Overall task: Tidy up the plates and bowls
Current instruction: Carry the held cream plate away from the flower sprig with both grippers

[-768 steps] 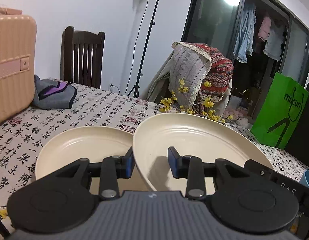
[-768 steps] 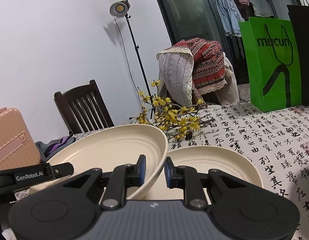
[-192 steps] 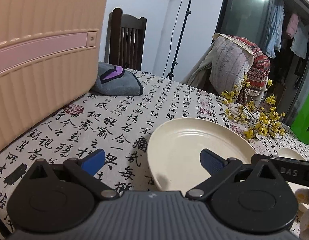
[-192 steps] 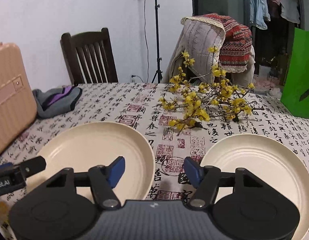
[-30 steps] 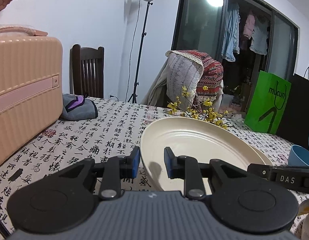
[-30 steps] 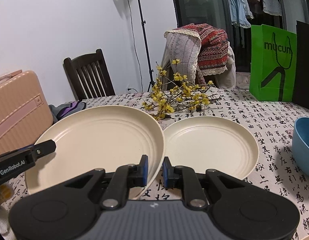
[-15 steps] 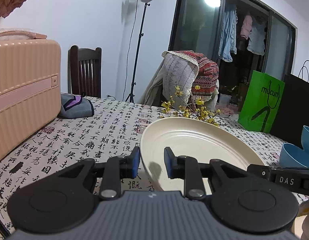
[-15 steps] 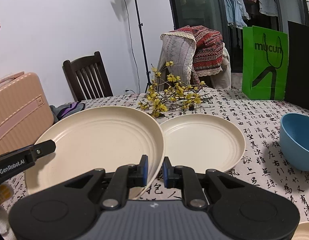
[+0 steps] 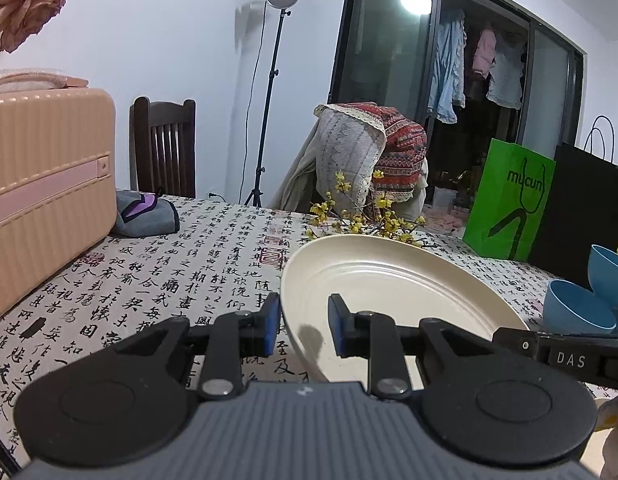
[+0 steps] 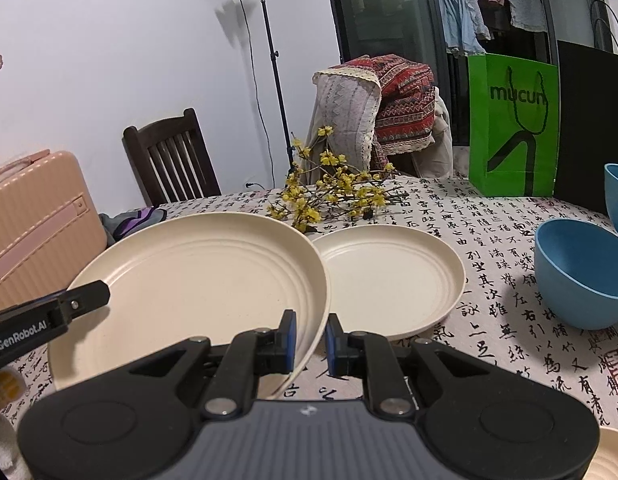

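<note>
Both hands have carried the lifted plate [image 10: 197,280] sideways over the last second, so that the blue bowl [image 10: 581,280], then just at the right border of the right wrist view, now shows in full, and a second blue bowl [image 10: 617,196] has come in behind it. Largest in the scene is the worktop [image 9: 157,280], covered in a cloth printed with black characters; a pink suitcase [image 9: 45,192] stands along its left edge and a green bag [image 10: 513,124] and a black one at its far right corner, with a spray of yellow blossoms [image 10: 333,196] toward the far edge. Next comes the lifted plate itself, cream, tilted, held clear of the cloth between the two tools: the left gripper [image 9: 301,324] has its jaws pinching the plate's left rim, and the right gripper [image 10: 311,338] has its jaws pinching the right rim. Just beyond that rim a second cream plate [image 10: 393,276] lies flat on the cloth near the middle of the worktop, with the nearer blue bowl beside it toward the right edge. The step in hand appears to be stacking: the carried plate is being brought across to go on the resting one. The next move calls for centring it above that plate, levelling it, lowering until the rims nest, and only then spreading both pairs of jaws together so it does not tip.
</note>
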The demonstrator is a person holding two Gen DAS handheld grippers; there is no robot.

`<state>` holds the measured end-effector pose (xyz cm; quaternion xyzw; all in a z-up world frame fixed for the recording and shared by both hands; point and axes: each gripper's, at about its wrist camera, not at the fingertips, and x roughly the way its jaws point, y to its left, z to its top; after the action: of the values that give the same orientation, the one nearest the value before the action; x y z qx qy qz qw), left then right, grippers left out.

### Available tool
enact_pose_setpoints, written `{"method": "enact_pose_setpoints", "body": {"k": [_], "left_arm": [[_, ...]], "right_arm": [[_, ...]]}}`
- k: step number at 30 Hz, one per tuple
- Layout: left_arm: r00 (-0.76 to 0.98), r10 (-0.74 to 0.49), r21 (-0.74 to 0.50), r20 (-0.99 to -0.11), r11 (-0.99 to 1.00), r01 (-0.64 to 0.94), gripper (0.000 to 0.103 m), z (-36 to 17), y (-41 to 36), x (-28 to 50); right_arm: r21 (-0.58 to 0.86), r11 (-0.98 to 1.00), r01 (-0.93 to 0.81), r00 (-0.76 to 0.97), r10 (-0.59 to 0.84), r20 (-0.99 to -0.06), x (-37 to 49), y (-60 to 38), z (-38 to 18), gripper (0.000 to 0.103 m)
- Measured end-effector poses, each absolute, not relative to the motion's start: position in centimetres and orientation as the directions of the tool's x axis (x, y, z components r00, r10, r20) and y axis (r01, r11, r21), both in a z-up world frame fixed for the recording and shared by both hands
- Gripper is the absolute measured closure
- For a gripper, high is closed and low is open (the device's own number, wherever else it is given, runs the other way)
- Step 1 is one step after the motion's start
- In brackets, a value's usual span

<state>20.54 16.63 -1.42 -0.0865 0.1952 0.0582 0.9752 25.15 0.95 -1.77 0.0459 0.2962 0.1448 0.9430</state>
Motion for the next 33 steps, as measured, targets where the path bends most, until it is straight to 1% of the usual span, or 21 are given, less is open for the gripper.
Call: {"method": "enact_pose_setpoints", "body": {"k": [33], "left_arm": [[0.925, 0.063, -0.124, -0.375, 0.985, -0.117, 0.077, -0.7, 12.8, 16.6]], "right_arm": [[0.197, 0.953, -0.231, 0.8, 0.302, -0.519, 21.1, -3.2, -1.6, 0.089]]}}
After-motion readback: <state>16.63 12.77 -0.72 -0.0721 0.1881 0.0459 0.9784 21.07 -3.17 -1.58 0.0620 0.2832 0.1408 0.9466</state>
